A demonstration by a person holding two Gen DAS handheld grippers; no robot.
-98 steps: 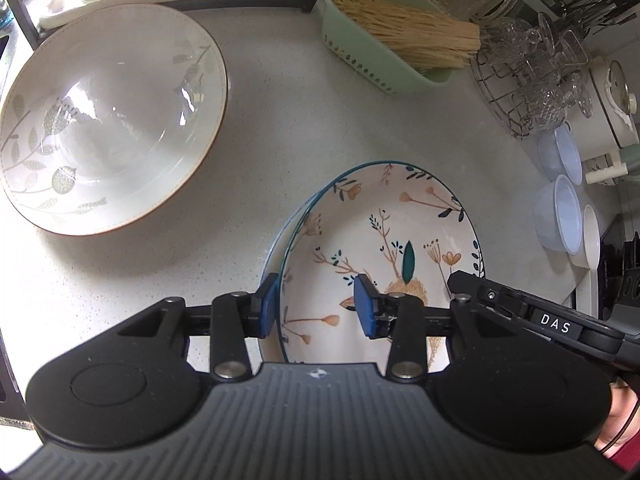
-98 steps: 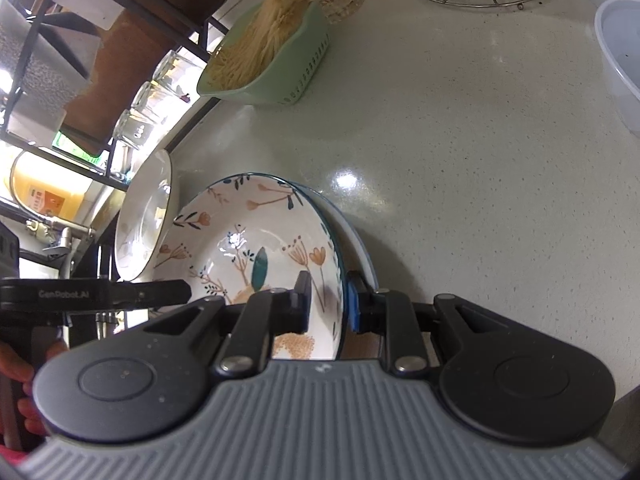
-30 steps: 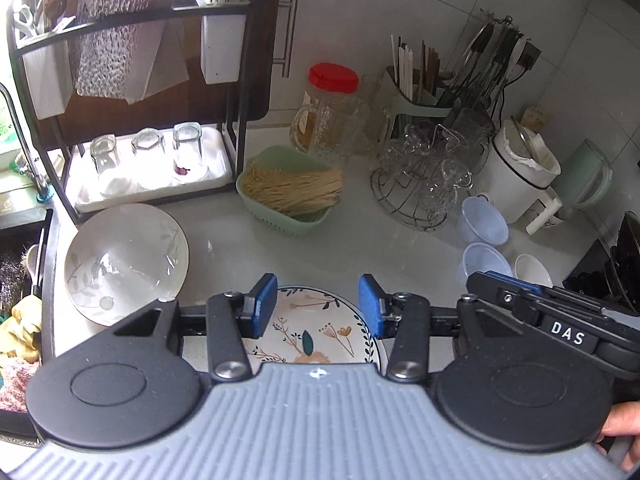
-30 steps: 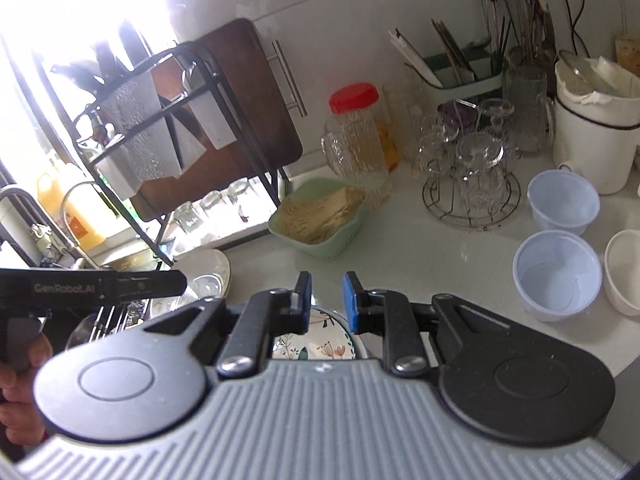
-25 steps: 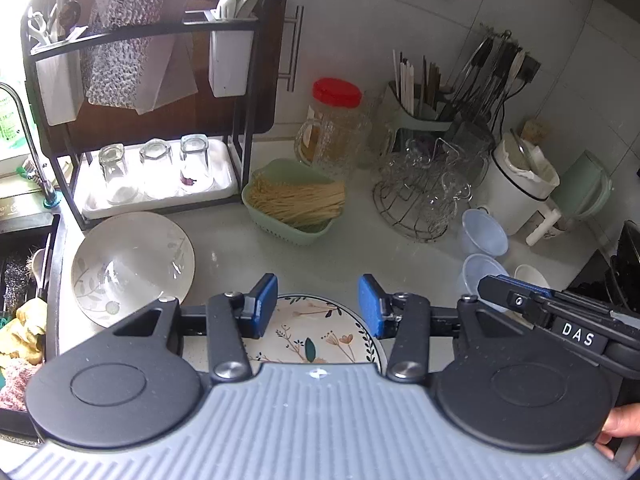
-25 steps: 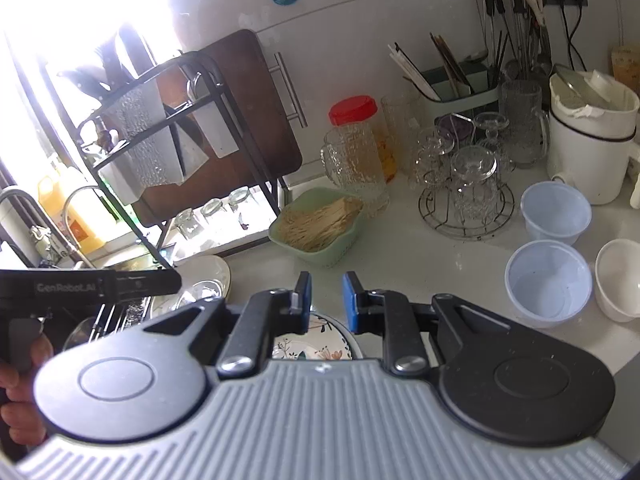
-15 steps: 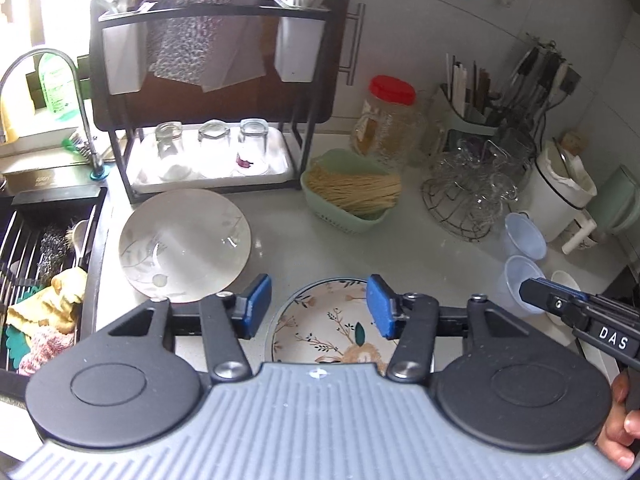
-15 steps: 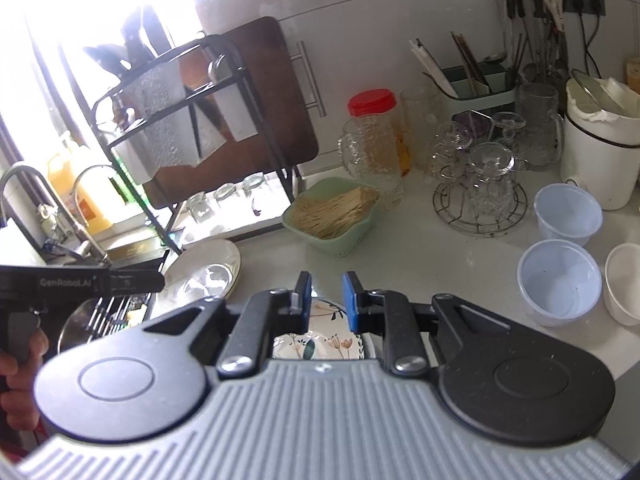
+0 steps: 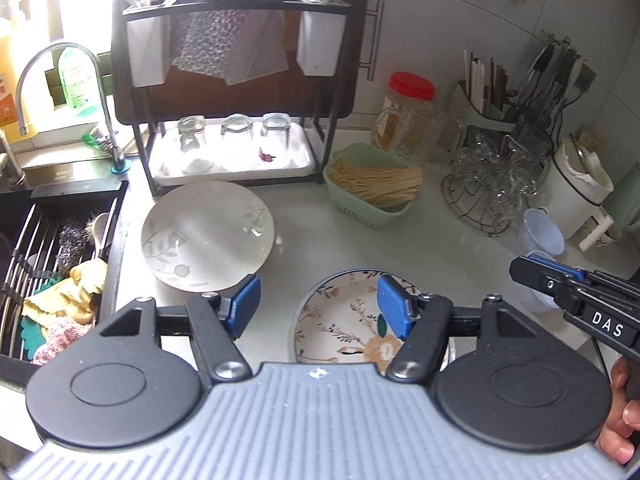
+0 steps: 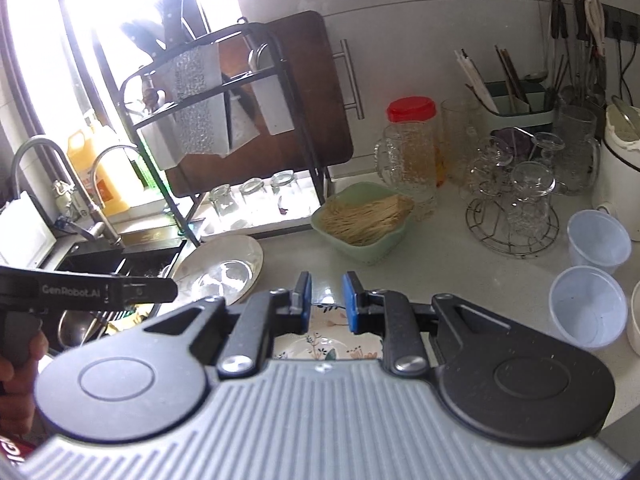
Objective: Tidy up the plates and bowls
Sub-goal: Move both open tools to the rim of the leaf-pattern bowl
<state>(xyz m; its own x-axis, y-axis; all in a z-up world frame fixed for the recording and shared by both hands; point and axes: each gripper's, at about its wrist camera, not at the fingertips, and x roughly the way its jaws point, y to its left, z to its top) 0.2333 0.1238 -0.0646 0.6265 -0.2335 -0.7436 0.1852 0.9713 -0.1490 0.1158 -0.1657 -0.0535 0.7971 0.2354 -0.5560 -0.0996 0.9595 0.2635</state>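
A floral plate (image 9: 344,320) with a teal rim lies on the grey counter, stacked on another plate; it also shows in the right wrist view (image 10: 326,342), mostly hidden by the gripper body. A large white bowl (image 9: 208,236) with a grey leaf pattern sits to its left, also in the right wrist view (image 10: 224,268). My left gripper (image 9: 318,306) is open and empty, held high above the counter over the plate's left edge. My right gripper (image 10: 326,300) is open with a narrow gap, empty, high above the floral plate.
A black dish rack (image 9: 236,80) with upturned glasses stands at the back. A green basket of noodles (image 9: 372,188), a red-lidded jar (image 9: 408,120), a wire glass stand (image 9: 492,192), clear plastic cups (image 10: 588,308) and a sink (image 9: 48,260) surround the counter.
Both grippers let go of the floral plate, which stays on the counter, and rose well above it. The left gripper's jaws have opened wider and it has shifted left.
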